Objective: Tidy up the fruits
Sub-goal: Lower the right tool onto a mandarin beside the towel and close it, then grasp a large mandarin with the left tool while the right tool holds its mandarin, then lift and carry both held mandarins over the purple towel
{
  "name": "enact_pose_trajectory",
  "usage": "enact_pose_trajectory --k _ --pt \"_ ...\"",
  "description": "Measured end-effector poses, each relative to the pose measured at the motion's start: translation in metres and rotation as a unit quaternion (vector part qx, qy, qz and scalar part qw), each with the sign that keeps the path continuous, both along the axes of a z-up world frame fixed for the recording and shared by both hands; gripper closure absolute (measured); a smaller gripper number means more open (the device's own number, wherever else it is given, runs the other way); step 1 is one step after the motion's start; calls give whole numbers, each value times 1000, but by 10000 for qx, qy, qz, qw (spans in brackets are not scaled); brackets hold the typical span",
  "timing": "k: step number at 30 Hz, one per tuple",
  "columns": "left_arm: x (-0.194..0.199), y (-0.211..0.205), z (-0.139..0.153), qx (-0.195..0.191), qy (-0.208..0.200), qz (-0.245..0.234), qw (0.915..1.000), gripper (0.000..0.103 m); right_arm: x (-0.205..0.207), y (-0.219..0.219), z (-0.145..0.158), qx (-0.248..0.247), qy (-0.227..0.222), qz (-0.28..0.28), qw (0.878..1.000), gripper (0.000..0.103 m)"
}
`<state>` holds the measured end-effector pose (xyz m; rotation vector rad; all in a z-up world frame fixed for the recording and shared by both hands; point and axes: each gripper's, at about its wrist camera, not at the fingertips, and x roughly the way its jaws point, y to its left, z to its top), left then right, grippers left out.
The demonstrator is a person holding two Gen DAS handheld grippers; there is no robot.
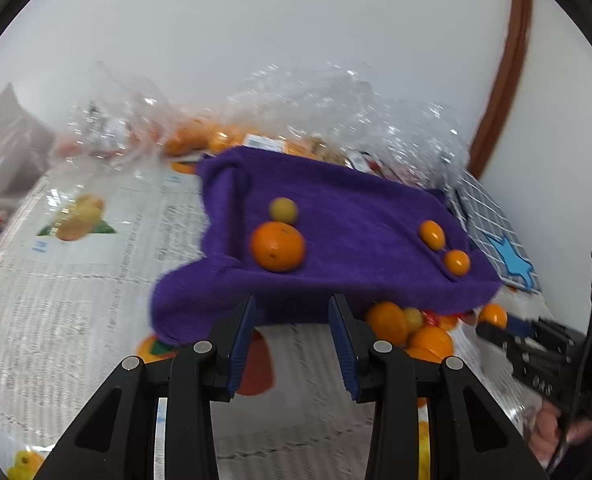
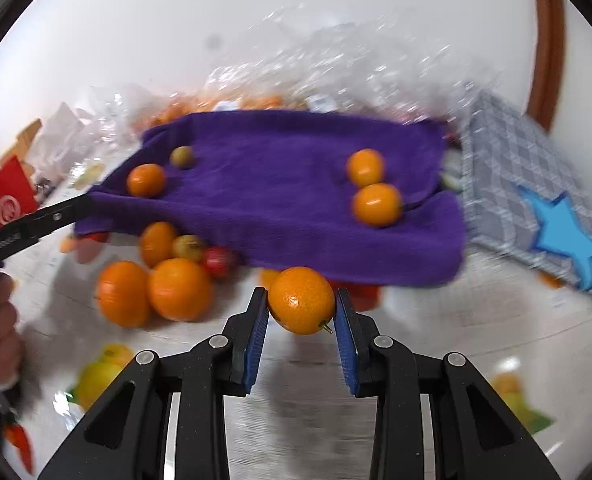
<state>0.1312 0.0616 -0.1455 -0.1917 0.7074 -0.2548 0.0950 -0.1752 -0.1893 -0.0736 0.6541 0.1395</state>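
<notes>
I'm holding an orange in the right gripper, pads pressing on both its sides, just off the near edge of the purple towel; the grip is across the fruit's middle so it won't roll out. The towel seems to be the sorting spot: on it a small orange and a greenish fruit are sitting twd its left end, two small oranges touching each other twd its right (looks like grouping by kind, my guess). A loose pile of oranges is waiting off the towel's near-left edge. The left gripper is hovering at the towel's near edge, jaws narrowly apart w/ nothing between them; prob. kept clear so as not to drag the cloth.
</notes>
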Motion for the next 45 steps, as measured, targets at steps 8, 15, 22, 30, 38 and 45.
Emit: enact_pose_trajectory --k 8,15,22,30,38,45 --pt "-8 -20 -1 -646 350 -706 9948 67 2 -38 1 562 -77 -49 9984 70" --pt "-21 -43 -7 -542 491 -1083 9914 67 6 -46 -3 825 25 -205 9964 70" --pt "-20 -53 -12 -431 570 -1272 9893 59 0 -57 -1 947 -80 -432 9945 70" --pt "-16 -65 -23 -17 843 -1209 9891 56 3 -58 -3 966 32 -413 9945 70" --pt "-21 -61 -20 -65 650 -1204 9906 63 3 -59 -2 987 4 -430 9942 70" --pt "-24 -43 -7 -291 298 -797 9959 63 0 -57 0 984 -85 -372 9944 70"
